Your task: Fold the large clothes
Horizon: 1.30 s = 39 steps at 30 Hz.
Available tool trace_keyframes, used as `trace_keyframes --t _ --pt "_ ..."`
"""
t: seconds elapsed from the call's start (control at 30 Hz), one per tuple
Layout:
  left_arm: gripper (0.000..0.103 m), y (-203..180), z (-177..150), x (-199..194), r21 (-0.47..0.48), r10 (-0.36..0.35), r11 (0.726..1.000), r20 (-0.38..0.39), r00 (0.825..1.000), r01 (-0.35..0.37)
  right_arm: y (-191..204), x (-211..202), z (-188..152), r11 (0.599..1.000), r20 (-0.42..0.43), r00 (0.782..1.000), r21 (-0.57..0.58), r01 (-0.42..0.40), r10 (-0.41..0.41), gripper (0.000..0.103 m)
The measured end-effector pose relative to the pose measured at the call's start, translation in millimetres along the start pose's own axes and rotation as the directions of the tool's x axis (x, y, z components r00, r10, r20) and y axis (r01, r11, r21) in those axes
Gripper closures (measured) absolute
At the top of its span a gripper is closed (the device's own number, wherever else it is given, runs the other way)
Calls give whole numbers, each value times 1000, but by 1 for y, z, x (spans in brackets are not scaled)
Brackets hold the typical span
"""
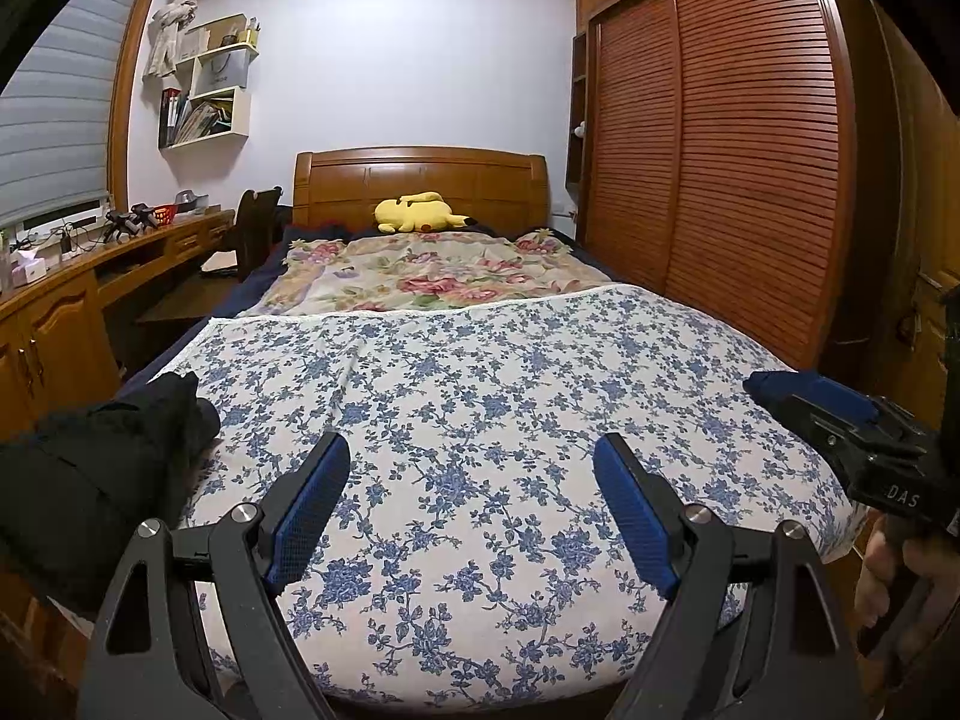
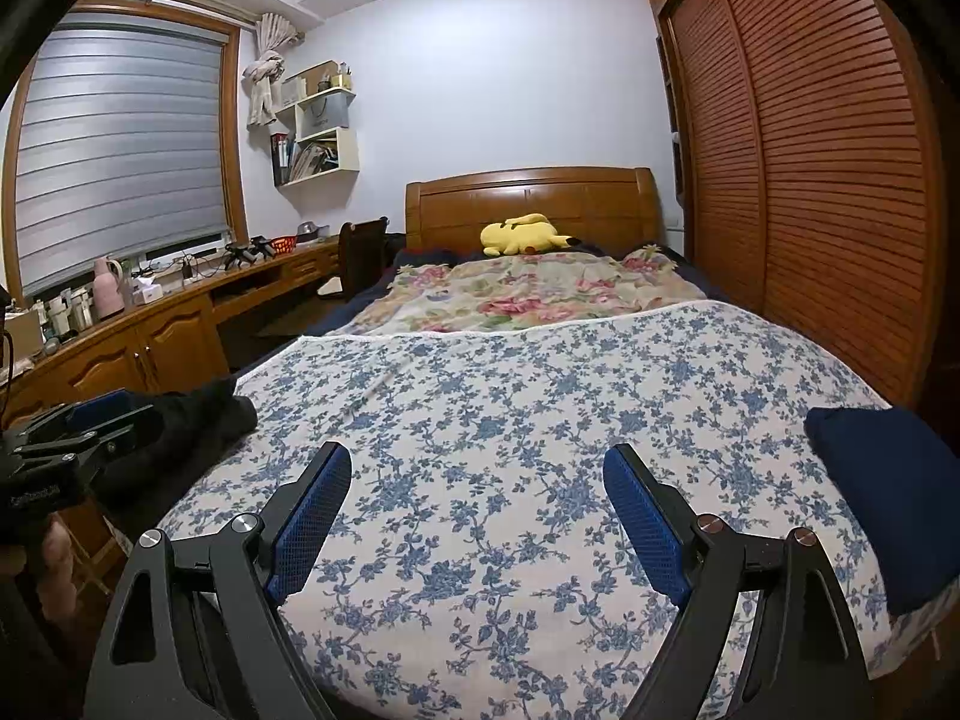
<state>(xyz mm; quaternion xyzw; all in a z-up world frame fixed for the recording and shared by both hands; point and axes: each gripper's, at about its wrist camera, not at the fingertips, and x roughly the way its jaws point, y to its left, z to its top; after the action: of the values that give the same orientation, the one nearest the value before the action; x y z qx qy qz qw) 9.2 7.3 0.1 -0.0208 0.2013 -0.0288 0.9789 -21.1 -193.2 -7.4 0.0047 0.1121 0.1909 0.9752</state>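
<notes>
A bed spread with a blue-flowered sheet [image 1: 480, 360] fills both views. A crumpled black garment [image 1: 102, 462] lies at the sheet's left edge, also seen in the right wrist view [image 2: 198, 420]. A folded navy cloth [image 2: 888, 480] rests on the sheet's right edge. My left gripper [image 1: 471, 441] hovers open over the near part of the sheet, just right of the black garment, with nothing between its blue pads. My right gripper [image 2: 477, 450] is open too, empty, left of the navy cloth. Each gripper shows at the edge of the other's view, the right one [image 1: 834, 402] and the left one [image 2: 90, 414].
A rose-patterned blanket [image 1: 420, 276] covers the far half of the bed, with a yellow plush toy [image 1: 417, 213] by the wooden headboard [image 1: 420, 174]. A slatted wardrobe [image 1: 720, 150] runs along the right. A long wooden desk [image 2: 180, 312] and a chair [image 2: 360, 252] stand on the left.
</notes>
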Motion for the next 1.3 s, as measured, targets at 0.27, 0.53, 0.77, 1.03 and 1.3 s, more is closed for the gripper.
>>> trace_keyframes --t 0.27,0.53,0.77,1.03,1.3 --pt "19 0 0 0 1 1 1000 0 1000 -1 0 0 0 1000 -2 1000 -1 -3 3 16" --pt "19 0 1 -1 1 0 1000 0 1000 0 -1 1 1 1000 -3 1000 0 -6 6 16" --pt "19 1 0 -1 1 1 1000 1 1000 -1 -2 1 2 1000 -2 1000 1 -7 7 16" --pt "19 1 0 -1 0 1 1000 1 1000 -1 -2 2 2 1000 -2 1000 1 -11 11 16" --pt "19 1 0 -1 -1 1 1000 2 1000 -1 -1 3 2 1000 -2 1000 1 -12 12 16"
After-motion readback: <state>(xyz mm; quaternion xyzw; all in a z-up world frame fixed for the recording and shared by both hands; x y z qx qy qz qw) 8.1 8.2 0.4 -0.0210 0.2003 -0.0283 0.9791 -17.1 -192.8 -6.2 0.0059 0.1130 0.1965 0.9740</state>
